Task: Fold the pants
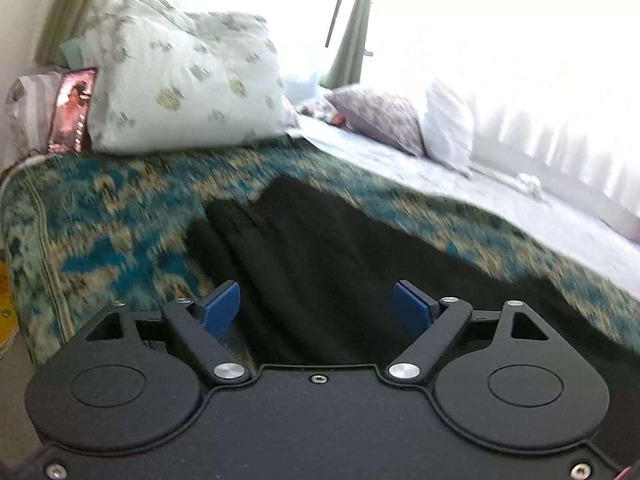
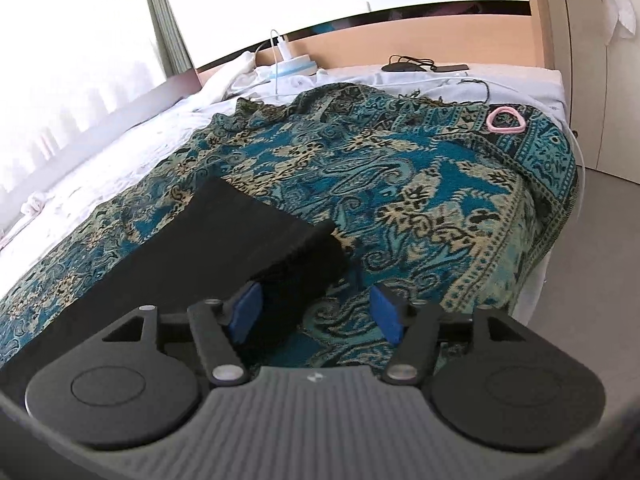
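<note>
Left wrist: black pants [image 1: 320, 248], fingers [image 1: 222, 308] apart

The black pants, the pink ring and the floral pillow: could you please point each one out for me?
Black pants [image 2: 240, 232]: right wrist view, flat folded panel.
Pink ring [image 2: 491, 120]: right wrist view, its left rim.
Floral pillow [image 1: 180, 80]: left wrist view, middle of its front.
</note>
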The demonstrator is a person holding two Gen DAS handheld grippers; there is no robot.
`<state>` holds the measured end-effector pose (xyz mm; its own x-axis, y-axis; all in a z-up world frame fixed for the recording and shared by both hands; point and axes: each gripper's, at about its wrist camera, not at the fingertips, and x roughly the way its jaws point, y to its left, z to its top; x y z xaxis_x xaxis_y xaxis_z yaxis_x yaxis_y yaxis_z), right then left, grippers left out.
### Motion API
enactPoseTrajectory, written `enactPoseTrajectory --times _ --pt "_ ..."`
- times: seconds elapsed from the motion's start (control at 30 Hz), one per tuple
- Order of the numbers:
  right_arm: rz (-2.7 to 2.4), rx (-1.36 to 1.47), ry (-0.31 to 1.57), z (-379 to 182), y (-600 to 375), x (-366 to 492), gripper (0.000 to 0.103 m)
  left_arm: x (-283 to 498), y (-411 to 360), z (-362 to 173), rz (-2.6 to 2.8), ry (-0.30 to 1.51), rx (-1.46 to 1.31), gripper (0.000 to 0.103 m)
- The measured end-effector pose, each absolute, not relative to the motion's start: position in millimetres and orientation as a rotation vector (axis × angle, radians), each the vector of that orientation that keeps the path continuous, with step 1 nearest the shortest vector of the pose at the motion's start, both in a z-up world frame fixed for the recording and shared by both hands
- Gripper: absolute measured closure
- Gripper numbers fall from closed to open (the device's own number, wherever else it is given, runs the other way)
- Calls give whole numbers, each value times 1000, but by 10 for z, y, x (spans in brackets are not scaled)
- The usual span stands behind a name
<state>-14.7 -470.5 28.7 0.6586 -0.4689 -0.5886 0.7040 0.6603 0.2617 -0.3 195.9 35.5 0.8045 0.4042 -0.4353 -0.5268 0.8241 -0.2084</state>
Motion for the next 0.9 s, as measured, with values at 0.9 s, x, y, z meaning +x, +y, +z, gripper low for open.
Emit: enactPoseTrajectory --times 0.9 --pt "-500 611 489 169 -4738 -49 19 672 2766 2 814 579 -328 18"
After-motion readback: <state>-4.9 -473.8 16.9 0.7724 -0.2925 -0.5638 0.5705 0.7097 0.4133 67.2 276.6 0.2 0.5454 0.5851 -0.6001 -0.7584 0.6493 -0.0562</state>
